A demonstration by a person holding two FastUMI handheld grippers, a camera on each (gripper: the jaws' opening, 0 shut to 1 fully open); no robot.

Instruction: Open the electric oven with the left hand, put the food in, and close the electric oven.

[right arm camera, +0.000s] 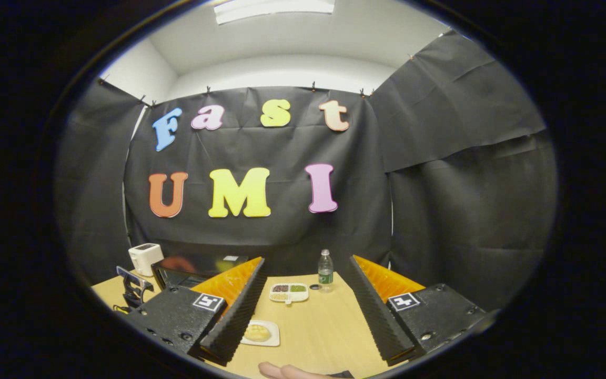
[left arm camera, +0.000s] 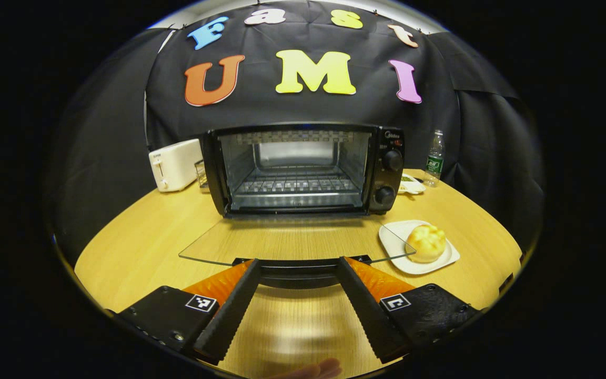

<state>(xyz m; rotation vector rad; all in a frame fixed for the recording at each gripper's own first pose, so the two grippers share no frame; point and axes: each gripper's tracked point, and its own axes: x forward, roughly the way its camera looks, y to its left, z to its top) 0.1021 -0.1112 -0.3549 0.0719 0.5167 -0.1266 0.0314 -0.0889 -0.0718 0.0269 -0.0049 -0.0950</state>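
- Your left gripper (left arm camera: 299,267) sits low over the wooden table (left arm camera: 140,247), its 2 fingers spread wide with nothing between them but the dark handle bar (left arm camera: 298,272) of the oven door, which neither finger touches.
- The electric oven (left arm camera: 303,168) stands straight ahead of that gripper with its glass door (left arm camera: 292,239) dropped fully open and lying flat, just above the tabletop.
- Inside the oven you can see a wire rack (left arm camera: 295,184) with nothing on it; 2 round knobs (left arm camera: 390,176) sit one above the other on the right panel.
- The food, a round golden bun (left arm camera: 425,243), rests on a white square plate (left arm camera: 400,231) to the right of the open door, the door's glass corner overlapping the plate's edge.
- A white toaster (left arm camera: 174,164) stands to the left of the oven, and a water bottle (left arm camera: 434,158) stands to the right, near a small divided dish (left arm camera: 412,185).
- Your right gripper (right arm camera: 305,297) is raised and tilted upward, fingers spread wide, gripping nothing.
- In the right gripper view the bun (right arm camera: 257,332) on its plate (right arm camera: 274,337) lies below, close beside that gripper's left finger, with the divided dish (right arm camera: 289,292) and the bottle (right arm camera: 325,271) farther back on the table (right arm camera: 324,326).
- Fingertips of a hand (right arm camera: 282,371) show at the bottom edge of the right gripper view.
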